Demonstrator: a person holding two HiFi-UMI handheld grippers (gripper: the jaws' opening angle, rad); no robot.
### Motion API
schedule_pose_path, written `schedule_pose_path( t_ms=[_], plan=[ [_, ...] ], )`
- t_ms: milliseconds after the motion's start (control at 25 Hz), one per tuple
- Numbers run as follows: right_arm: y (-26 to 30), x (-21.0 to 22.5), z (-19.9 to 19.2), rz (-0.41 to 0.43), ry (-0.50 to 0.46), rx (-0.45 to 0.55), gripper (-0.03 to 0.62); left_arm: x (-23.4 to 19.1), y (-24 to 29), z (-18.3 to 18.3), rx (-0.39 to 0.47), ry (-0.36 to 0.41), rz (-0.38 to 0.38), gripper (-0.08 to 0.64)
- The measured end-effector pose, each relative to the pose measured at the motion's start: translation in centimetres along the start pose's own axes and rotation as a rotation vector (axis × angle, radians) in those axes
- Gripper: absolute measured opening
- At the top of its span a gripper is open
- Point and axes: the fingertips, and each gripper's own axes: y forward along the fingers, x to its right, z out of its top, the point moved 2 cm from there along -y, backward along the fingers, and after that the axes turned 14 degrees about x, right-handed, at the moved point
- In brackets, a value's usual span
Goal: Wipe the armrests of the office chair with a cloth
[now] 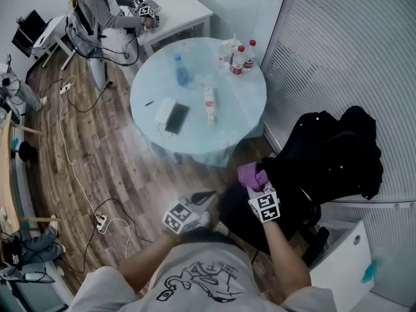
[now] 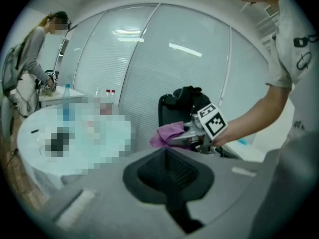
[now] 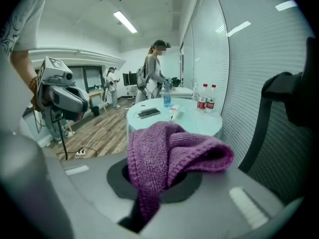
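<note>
Head view: right claw [image 1: 257, 186] is out in front of the person, closed on a purple knitted cloth [image 1: 249, 174]. The cloth sits at the near edge of the black office chair [image 1: 305, 168]. A dark garment [image 1: 354, 148] is heaped over the chair's back. The armrest is black on black and I cannot pick it out for sure; it is probably just under the cloth.

Right gripper view: the cloth [image 3: 169, 148] is pinched by one fold in the right claw [image 3: 159, 183], and the rest mounds up loose over the jaws. The mesh chair back [image 3: 286, 138] stands at the right, and the round worktop [image 3: 199, 123] lies beyond it.

Left gripper view: left claw [image 2: 168, 171] has its jaws drawn together with nothing between them. It points at the right claw [image 2: 192, 136], the cloth [image 2: 167, 133] and the chair [image 2: 179, 103], well apart from all three. In the head view the left claw [image 1: 203, 199] hangs low by the person's body.

Risks, as I judge them:
- The grip is on a single fold, so dragging along the armrest could pull the cloth out of the jaws.
- The cloth is bunched, so only a narrow ridge may touch and parts of the surface get missed.
- Nothing steadies the chair, so a firm push could swivel it or roll it toward the worktop [image 1: 146, 99].
- The garment hangs close, and a sweep could snag it and pull it off.
</note>
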Motion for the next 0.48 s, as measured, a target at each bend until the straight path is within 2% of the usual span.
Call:
schedule_pose_path(
  t_ms=[240, 480],
  plan=[
    [-3.3, -3.1, 6.1, -0.017, 0.037, 0.089, 0.029, 2.1, -0.7, 7.2, 0.130, 0.022, -0.028, 0.000],
    [-7.5, -5.5, 14.2, -0.040, 0.040, 0.203, 0.029, 4.3, -1.9, 13.7, 0.247, 0.041, -0.033, 0.000]
  ],
)
